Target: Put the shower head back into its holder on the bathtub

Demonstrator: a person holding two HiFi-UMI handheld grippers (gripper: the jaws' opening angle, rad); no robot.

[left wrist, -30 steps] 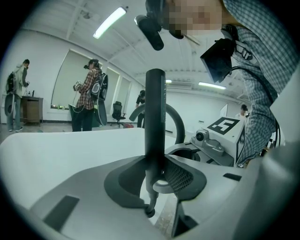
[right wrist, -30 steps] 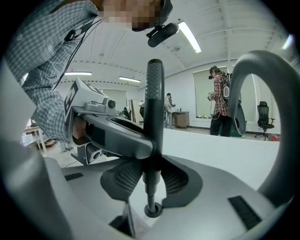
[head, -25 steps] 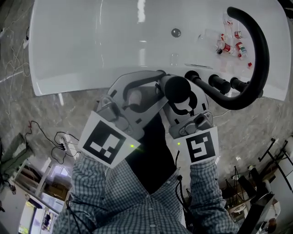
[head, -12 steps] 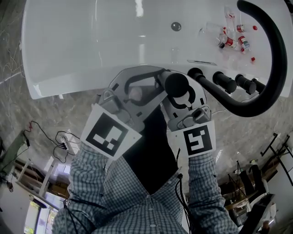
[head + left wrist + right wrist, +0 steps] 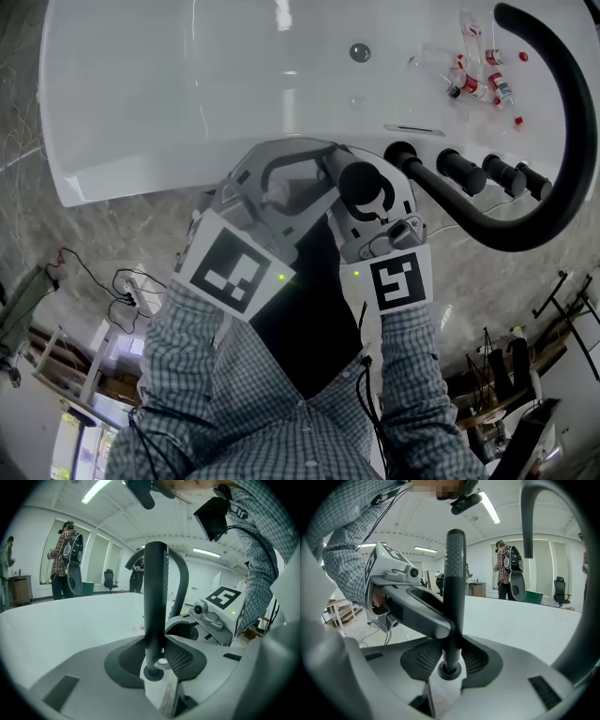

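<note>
Grey-checked sleeves (image 5: pixel 178 366) sit nearest in my head view. Ahead of them my left gripper (image 5: pixel 154 654) and right gripper (image 5: pixel 449 660) both clamp the black cylindrical shower head (image 5: pixel 362 184), pads pressed on its upright handle from opposite sides. I see it at the white bathtub's near rim (image 5: pixel 141 173), just beside a row of black round knobs (image 5: pixel 459 171). Its thick black hose (image 5: pixel 564 141) loops beyond.

my right gripper (image 5: pixel 377 199) hides the shower head's (image 5: pixel 360 180) lower part; bottles (image 5: pixel 478 86) in the bathtub (image 5: pixel 141 112) are too small to read.
</note>
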